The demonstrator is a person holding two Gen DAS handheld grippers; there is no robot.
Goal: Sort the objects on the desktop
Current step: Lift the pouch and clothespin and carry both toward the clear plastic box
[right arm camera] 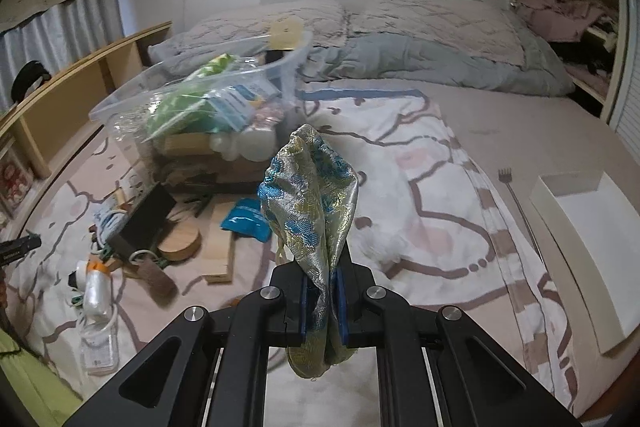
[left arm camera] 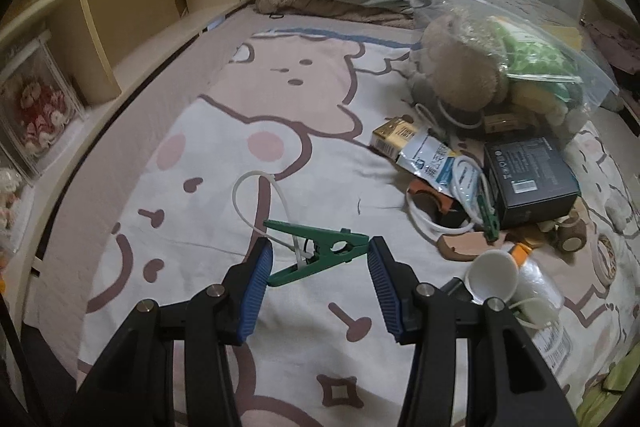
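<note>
A green clothes peg (left arm camera: 332,251) spans my left gripper (left arm camera: 320,247), its two ends pressed between the blue pads (left arm camera: 260,279), above the bear-print blanket (left arm camera: 240,131). A white cord loop (left arm camera: 248,199) is threaded through the peg and trails to the upper left. In the right wrist view my right gripper (right arm camera: 325,273) is shut on a silver, blue and gold brocade pouch (right arm camera: 312,187). The pouch stands up out of the jaws, and its lower end hangs below them.
A heap lies at right: a black box (left arm camera: 532,179), a zip bag of plush toys (left arm camera: 500,67), a white cup (left arm camera: 494,277), cables and packets. A clear bin (right arm camera: 200,95) holds more items. A white tray (right arm camera: 592,227) and a back scratcher (right arm camera: 516,203) lie right. Wooden shelves (left arm camera: 132,7) line the left.
</note>
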